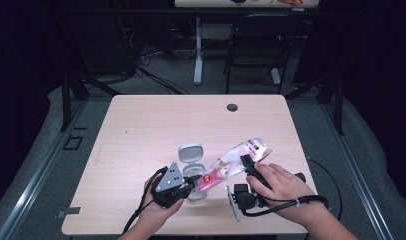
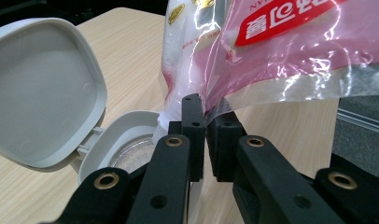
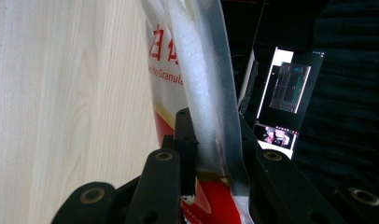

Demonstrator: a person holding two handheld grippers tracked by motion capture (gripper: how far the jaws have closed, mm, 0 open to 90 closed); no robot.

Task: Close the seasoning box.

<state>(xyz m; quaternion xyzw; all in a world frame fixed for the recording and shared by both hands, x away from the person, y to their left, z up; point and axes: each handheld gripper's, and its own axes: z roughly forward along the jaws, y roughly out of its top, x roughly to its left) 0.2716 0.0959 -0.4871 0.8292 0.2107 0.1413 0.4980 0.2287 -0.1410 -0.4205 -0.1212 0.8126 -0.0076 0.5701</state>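
**Sugar bag tipped over an open white container**

At the near edge of the wooden table (image 1: 141,130), a person holds a clear plastic bag (image 1: 236,162) with red print slanted between two grippers. The bag runs from high on the right down to the left, its low end over a small white container (image 1: 193,186) that stands near the middle of the table's near side. The container's hinged lid (image 1: 190,152) is thrown back on the far side, standing up and open.

The left gripper (image 1: 191,186) sits just left of the container, held in the person's left hand (image 1: 153,212). In the left gripper view its jaws are drawn nearly together, pinching the thin lower corner of the bag (image 2: 271,51) right above the container's rim (image 2: 131,128); the open lid (image 2: 43,88) rises to the left, and white grains fill the bag beside the jaws.

The right gripper (image 1: 247,162) is held by the right hand (image 1: 278,187) and grips the raised end of the bag. In the right gripper view its jaws are clamped on a folded, white-filled stretch of the bag (image 3: 197,93), with red lettering showing on the left face.

A lit screen (image 3: 283,98) stands in the dark background of that view.
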